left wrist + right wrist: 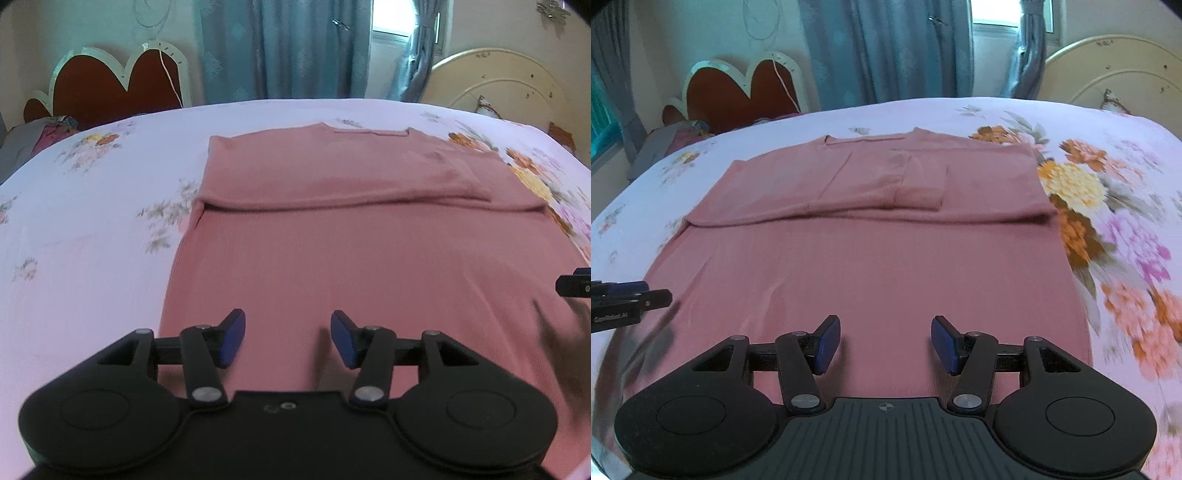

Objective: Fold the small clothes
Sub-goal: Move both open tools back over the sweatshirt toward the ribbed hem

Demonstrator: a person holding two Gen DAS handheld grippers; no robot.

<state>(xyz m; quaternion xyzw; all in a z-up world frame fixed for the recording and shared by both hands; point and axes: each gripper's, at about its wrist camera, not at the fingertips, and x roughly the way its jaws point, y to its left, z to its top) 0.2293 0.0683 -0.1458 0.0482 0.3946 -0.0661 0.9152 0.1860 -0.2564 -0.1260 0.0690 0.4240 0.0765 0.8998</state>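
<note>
A pink ribbed top (369,258) lies flat on the bed, neckline at the far end, with both sleeves folded in across its upper half. It also shows in the right wrist view (879,266), where the folded sleeves overlap near the middle. My left gripper (287,339) is open and empty, just above the near hem on the left side. My right gripper (885,344) is open and empty, just above the near hem on the right side. Each gripper's tip shows at the edge of the other's view.
The bed has a white floral sheet (92,229), with large flowers on the right (1115,229). A heart-shaped headboard (118,85) and a pile of clothes (44,133) stand at the far left. Blue curtains (288,48) hang behind. A cream round headboard (1115,70) stands at the far right.
</note>
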